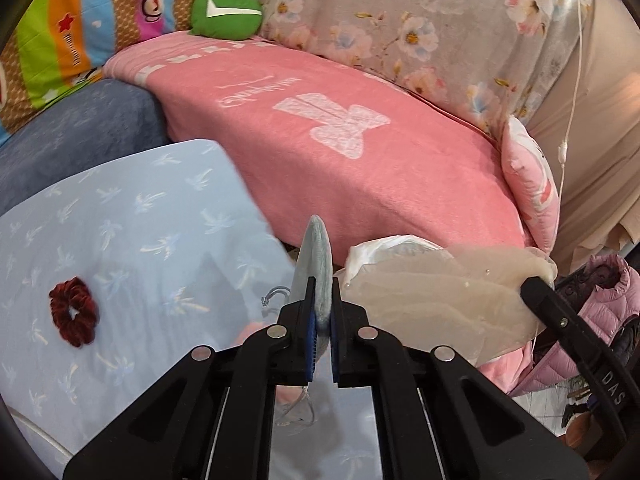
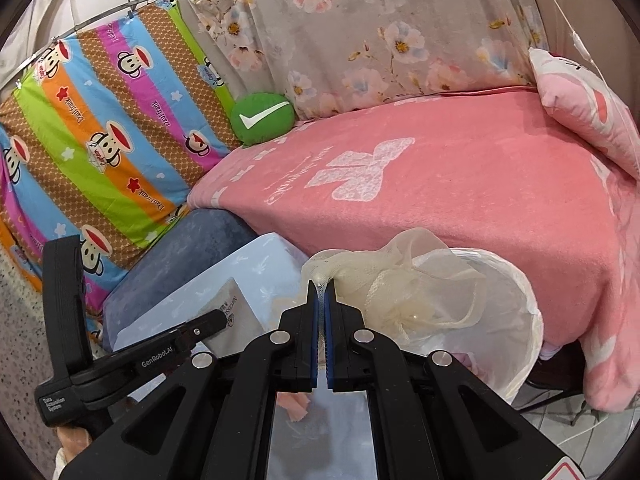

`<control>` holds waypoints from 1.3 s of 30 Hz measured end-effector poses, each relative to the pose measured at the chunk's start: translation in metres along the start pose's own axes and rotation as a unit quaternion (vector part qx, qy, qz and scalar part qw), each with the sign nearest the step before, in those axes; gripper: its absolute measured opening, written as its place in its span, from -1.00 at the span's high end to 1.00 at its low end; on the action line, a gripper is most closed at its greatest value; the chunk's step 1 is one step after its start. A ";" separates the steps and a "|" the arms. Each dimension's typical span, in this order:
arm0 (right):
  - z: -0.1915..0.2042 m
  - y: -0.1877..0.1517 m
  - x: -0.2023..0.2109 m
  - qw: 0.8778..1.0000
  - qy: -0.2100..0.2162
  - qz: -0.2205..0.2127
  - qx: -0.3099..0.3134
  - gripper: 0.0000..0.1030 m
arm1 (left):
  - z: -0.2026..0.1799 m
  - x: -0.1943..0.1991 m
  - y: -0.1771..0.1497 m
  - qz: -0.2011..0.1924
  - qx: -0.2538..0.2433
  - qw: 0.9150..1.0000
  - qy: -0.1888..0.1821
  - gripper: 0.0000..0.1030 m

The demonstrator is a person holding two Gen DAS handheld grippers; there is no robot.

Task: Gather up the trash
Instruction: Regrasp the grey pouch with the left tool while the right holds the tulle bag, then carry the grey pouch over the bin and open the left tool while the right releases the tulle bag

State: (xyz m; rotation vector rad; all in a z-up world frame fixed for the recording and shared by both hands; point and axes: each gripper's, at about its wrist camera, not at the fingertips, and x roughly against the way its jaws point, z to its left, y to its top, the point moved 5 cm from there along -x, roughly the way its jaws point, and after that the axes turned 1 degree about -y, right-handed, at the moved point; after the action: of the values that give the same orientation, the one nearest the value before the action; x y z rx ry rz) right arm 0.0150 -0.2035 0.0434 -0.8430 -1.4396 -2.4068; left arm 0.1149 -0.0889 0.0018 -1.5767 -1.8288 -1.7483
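L gripper point(image 1: 323, 300) pinches pale-blue face mask point(image 1: 314, 256) edge-on btwn pads; R gripper point(image 2: 322, 300) pinches cream mesh bag point(image 2: 404, 284) at its near edge.

Left wrist view: the camera sits just behind the left gripper point(image 1: 324, 300), looking forward along its fingers and slanted downward, close over a pale blue table point(image 1: 132, 216). It faces a pink blanket point(image 1: 360, 152) on a couch, with the floral cover point(image 1: 400, 12) far behind. The right gripper point(image 1: 536, 286) enters at its right edge.

Right wrist view: the camera sits behind the right gripper point(image 2: 321, 292), tilted less steeply, so more of the striped cartoon sheet point(image 2: 100, 128) shows far left. The left gripper point(image 2: 216, 318) lies at its near left.

Both views share the pink blanket, the green cushion point(image 1: 226, 12) point(image 2: 262, 118), the floral cover, the table corner point(image 2: 256, 256) and the white-lined bin point(image 1: 384, 248) point(image 2: 508, 320).
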 end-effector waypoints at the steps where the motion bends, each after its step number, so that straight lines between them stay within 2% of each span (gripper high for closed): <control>1: -0.006 0.001 0.002 1.000 -0.004 -0.002 -0.004 0.96 | -0.005 -0.002 0.000 0.002 -0.005 1.000 -0.003 0.90; 11: -0.062 0.008 0.011 0.998 -0.045 -0.012 -0.038 0.95 | -0.067 -0.036 0.002 0.031 -0.057 0.997 -0.048 0.89; 22: -0.094 0.008 0.003 0.996 -0.067 -0.005 -0.059 0.95 | -0.096 -0.064 -0.002 0.053 -0.083 0.994 -0.049 0.87; 24: -0.095 0.007 0.000 0.996 -0.069 -0.001 -0.059 0.95 | -0.096 -0.069 -0.003 0.061 -0.080 0.994 -0.050 0.69; 25: -0.095 0.007 -0.002 0.996 -0.070 0.000 -0.059 0.95 | -0.094 -0.070 -0.003 0.062 -0.077 0.994 -0.047 0.43; 26: -0.095 0.006 -0.004 0.996 -0.070 0.002 -0.059 0.94 | -0.093 -0.071 -0.002 0.061 -0.073 0.995 -0.043 0.05; 28: -0.094 0.005 -0.007 0.996 -0.069 0.005 -0.058 0.92 | -0.090 -0.068 -0.001 0.044 -0.069 0.996 -0.031 -0.29; 31: -0.091 0.004 -0.012 0.996 -0.069 0.008 -0.057 0.81 | -0.087 -0.066 0.000 0.038 -0.072 0.996 -0.025 -0.29; 39: -0.073 0.003 -0.022 0.997 -0.057 0.015 -0.043 0.75 | -0.065 -0.059 0.000 0.028 -0.057 0.998 -0.008 -0.29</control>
State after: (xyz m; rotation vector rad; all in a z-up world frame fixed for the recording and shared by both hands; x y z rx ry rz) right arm 0.0076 -0.2704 0.0064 -1.0310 -1.3599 -2.4497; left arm 0.1068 -0.1740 -0.0206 -1.6701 -1.7014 -1.8498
